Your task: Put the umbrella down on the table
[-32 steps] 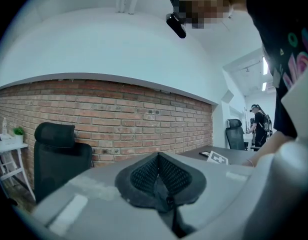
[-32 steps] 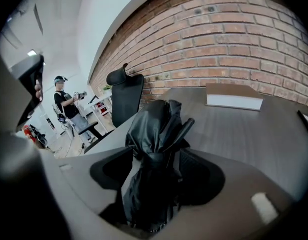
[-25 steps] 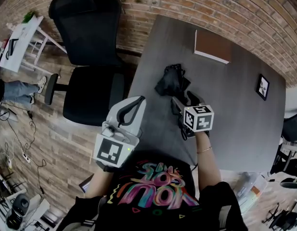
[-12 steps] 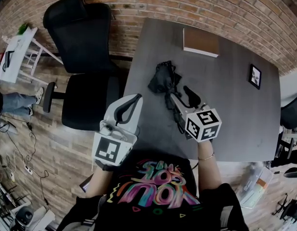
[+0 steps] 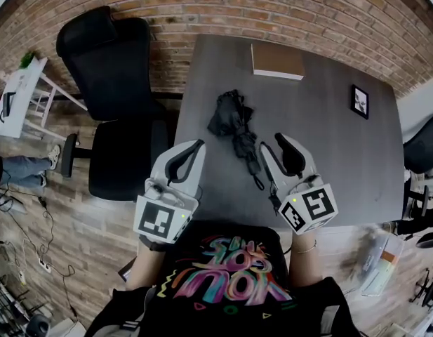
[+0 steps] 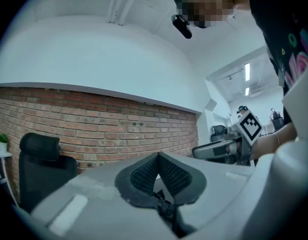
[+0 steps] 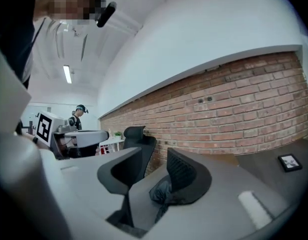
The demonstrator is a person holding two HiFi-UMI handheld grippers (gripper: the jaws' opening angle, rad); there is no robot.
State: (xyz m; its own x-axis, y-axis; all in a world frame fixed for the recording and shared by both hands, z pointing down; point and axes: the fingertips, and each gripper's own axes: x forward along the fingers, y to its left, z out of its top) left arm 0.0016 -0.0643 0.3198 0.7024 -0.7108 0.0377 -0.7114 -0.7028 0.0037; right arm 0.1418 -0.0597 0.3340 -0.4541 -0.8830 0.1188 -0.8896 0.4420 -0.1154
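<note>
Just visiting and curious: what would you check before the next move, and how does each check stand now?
1. Umbrella lies on the table: ok.
2. Umbrella clear of the table's edges: ok.
3. Right tool off the umbrella: ok; its jaws are apart, have just been closing, nothing between them.
4. Left tool empty, jaws together: ok.
5. Umbrella strap fastened: cannot tell.
6. Brown book and picture frame apart from umbrella: ok.

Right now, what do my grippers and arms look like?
The left gripper and right gripper: pale grey shells, black ribbed pads, each with a white cube of black square markers. You wear a black T-shirt with colourful print and a bracelet on the right wrist.
</note>
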